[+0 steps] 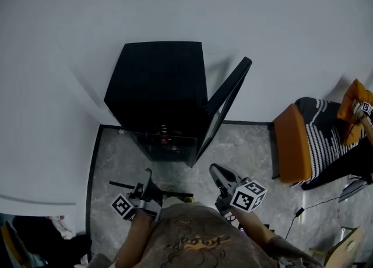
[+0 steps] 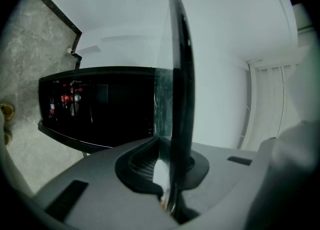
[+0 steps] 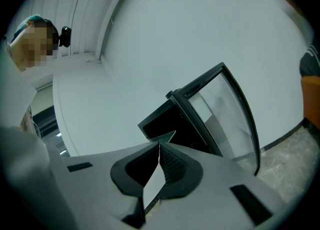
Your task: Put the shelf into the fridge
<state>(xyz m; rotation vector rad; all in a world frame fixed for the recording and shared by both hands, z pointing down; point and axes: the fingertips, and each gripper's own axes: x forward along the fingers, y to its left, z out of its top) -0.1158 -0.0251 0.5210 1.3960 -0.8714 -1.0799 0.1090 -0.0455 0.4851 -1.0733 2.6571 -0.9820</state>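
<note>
The black fridge [image 1: 160, 80] stands against the wall with its glass door [image 1: 227, 101] swung open to the right. I hold the glass shelf [image 1: 172, 150] flat in front of the opening, its dark trim nearest me. My left gripper [image 1: 145, 175] is shut on the shelf's left edge. In the left gripper view the black rim [image 2: 180, 74] runs up from the shut jaws [image 2: 170, 164], with the fridge [image 2: 100, 104] behind. My right gripper [image 1: 214, 169] is at the shelf's right side. In its own view the jaws [image 3: 159, 149] pinch a thin glass edge [image 3: 165, 136], facing the fridge [image 3: 170, 119] and door [image 3: 225, 109].
Red cans [image 2: 65, 98] sit inside the fridge. An orange chair with a striped cushion [image 1: 303, 138] stands to the right, and a cable [image 1: 303, 208] lies on the floor beside it. Another person [image 3: 30, 34] shows in the right gripper view. Clutter [image 1: 35, 232] lies at bottom left.
</note>
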